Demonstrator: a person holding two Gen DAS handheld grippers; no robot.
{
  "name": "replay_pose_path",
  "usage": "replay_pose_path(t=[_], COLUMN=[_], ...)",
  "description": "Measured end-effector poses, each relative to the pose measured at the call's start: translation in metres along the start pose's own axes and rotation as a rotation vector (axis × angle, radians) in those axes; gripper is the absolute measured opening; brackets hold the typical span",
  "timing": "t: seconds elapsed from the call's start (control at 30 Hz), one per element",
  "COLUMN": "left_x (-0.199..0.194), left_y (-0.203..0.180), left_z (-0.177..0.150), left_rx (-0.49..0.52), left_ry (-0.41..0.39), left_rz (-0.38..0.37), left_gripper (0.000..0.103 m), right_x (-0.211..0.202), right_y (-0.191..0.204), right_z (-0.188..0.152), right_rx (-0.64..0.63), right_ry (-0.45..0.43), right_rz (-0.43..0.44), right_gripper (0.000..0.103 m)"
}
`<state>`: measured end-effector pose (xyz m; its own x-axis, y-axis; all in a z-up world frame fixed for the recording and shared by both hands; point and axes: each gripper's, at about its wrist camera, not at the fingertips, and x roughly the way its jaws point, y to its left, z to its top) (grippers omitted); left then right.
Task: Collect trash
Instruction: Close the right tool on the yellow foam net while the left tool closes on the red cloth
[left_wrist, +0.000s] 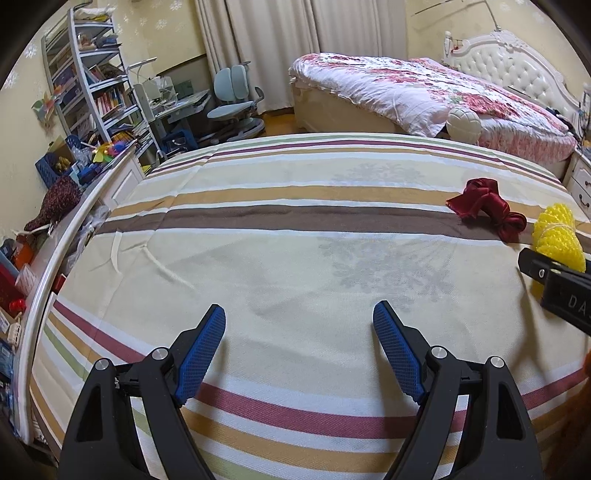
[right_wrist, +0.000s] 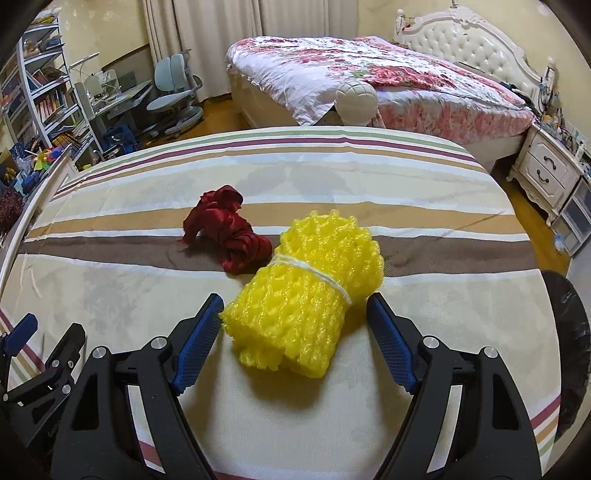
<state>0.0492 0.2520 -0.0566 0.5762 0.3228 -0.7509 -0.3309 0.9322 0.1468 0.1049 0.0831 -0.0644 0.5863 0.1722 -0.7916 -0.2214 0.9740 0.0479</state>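
Note:
A yellow foam-net bundle (right_wrist: 306, 291) tied with white string lies on the striped bedsheet (right_wrist: 332, 177). My right gripper (right_wrist: 295, 306) is open, and its blue pads stand on either side of the bundle's near end. A crumpled dark red ribbon (right_wrist: 227, 229) lies just behind the bundle, touching it. My left gripper (left_wrist: 299, 314) is open and empty over the bare sheet (left_wrist: 258, 258). In the left wrist view the ribbon (left_wrist: 487, 210) and the bundle (left_wrist: 557, 236) sit at the far right, with the right gripper's black body partly in front of the bundle.
A black bag or bin (right_wrist: 569, 350) is at the right edge of the bed. A white rail (left_wrist: 55, 258) runs along the left side, with cluttered shelves (left_wrist: 92, 85) beyond. A second bed with a floral quilt (right_wrist: 369, 81) stands behind. A nightstand (right_wrist: 546, 170) is at right.

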Motion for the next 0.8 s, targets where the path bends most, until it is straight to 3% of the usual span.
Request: replay_pose_path(t=[0.23, 0.37, 0.5, 0.8], left_x=[0.003, 0.004, 0.004, 0.005], left_y=[-0.016, -0.036, -0.058, -0.092], left_z=[0.010, 0.016, 0.022, 0.032], left_rx=[0.019, 0.044, 0.074, 0.103], left_ry=[-0.011, -0.016, -0.023, -0.028], left_rz=[-0.027, -0.054, -0.074, -0.120], left_gripper=[0.080, 0.080, 0.080, 0.080], right_x=[0.002, 0.002, 0.002, 0.006], right_y=[-0.025, -0.036, -0.048, -0.086], right_z=[0.003, 0.004, 0.004, 0.012], right_rx=[-0.008, -0.046, -0.063, -0.055], right_ry=[0.001, -0.003, -0.010, -0.017], right_rz=[-0.021, -0.032, -0.024, -0.025], right_gripper=[0.076, 0.062, 0.056, 0.050])
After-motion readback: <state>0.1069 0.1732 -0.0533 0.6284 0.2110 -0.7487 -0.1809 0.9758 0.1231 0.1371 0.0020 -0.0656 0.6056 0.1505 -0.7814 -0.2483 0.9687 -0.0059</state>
